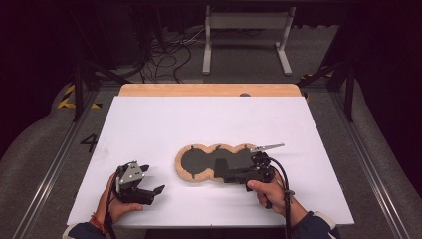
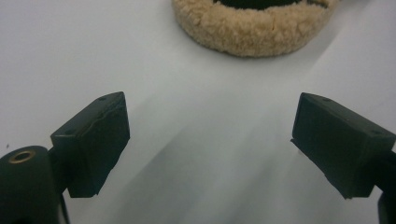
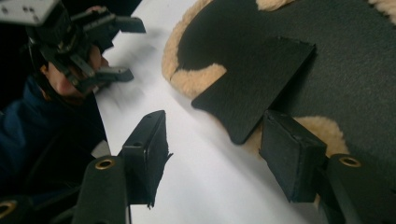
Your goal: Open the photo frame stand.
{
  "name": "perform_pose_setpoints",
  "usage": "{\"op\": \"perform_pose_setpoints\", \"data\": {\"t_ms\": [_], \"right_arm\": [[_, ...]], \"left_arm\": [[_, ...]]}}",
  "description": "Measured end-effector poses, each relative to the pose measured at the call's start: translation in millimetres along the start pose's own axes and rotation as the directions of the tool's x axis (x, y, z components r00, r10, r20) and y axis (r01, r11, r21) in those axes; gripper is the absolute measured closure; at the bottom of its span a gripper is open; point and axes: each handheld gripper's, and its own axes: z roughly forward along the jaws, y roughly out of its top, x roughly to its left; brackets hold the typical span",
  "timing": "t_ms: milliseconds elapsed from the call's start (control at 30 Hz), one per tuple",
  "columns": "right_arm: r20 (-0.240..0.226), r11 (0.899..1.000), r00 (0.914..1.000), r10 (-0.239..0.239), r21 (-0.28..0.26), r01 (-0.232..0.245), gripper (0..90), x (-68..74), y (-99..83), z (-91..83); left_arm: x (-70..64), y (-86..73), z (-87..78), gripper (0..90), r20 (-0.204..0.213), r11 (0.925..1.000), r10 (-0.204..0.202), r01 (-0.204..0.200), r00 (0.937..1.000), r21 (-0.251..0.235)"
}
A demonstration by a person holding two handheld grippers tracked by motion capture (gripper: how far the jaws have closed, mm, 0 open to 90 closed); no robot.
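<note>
A white tabletop (image 1: 149,124) carries one item: a tan fleece pad (image 1: 211,163) with a dark inner face, three-lobed in outline, lying flat right of centre toward the near edge. A dark flap (image 3: 254,84) lies folded over its near edge.

The left claw (image 1: 152,186) sits low over the near-left part of the tabletop, held in the left hand (image 1: 113,201), which enters from the bottom edge. It points toward the pad and stands well apart from it. Its jaws are spread wide with bare surface between them.

The right claw (image 3: 212,151) is held in the right hand (image 1: 266,189) and reaches leftward across the pad's near edge. Its jaws are apart; one hangs over the white surface, the other over the fleece rim, just beside the flap's corner. Whether it touches cannot be told.
</note>
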Motion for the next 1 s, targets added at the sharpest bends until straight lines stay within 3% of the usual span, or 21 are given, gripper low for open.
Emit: {"op": "perform_pose_setpoints", "data": {"t_ms": [33,200,333,467,667,800,833,867,1000], "right_arm": [[0.0,1.0,1.0,0.0,0.0,0.0,40.6,0.0,0.0,0.0],[-0.014,0.996,0.9957,0.092,0.012,-0.091,42.0,-1.9,1.1,0.1],[-0.028,0.993,0.9959,0.086,0.08,-0.084,35.2,1.9,-4.8,3.2],[-0.059,0.995,0.9943,0.089,0.054,-0.086,35.2,1.0,-2.7,6.3],[-0.046,0.994,0.9927,0.112,0.011,-0.111,41.1,-0.5,-0.5,4.9],[-0.058,0.979,0.9797,0.192,-0.053,-0.195,42.4,-4.2,1.2,6.8],[-0.061,0.966,0.9682,0.242,-0.075,-0.247,45.0,-7.2,2.0,8.6],[-0.061,0.966,0.9682,0.242,-0.075,-0.247,45.0,-7.2,2.0,8.6],[-0.076,0.95,0.9534,0.292,-0.093,-0.298,46.6,-9.6,2.8,14.1]], "left_arm": [[-0.1,2.8,2.3,11.9,0.002,1.0,-0.001,0.001,1.0,-0.004],[-1.0,11.1,8.0,13.6,0.022,0.9996,-0.019,0.02,0.9996,-0.02],[-0.7,11.2,6.6,13.6,0.025,0.9997,-0.013,0.014,0.9996,-0.022],[4.8,17.7,9.6,13.6,0.028,0.9986,-0.031,0.032,0.9991,-0.041],[11.1,29.1,18.6,13.6,0.042,0.9978,-0.041,0.043,0.9983,-0.05],[12.4,39.1,31.2,13.8,0.062,0.9979,-0.045,0.048,0.997,-0.044],[12.2,41.3,34.6,13.8,0.068,0.9981,-0.044,0.047,0.9967,-0.041],[12.2,42.8,36.8,13.8,0.069,0.9983,-0.044,0.046,0.9967,-0.036],[13.4,49.2,49.0,13.6,0.103,0.9984,-0.051,0.053,0.9934,-0.019]]}}
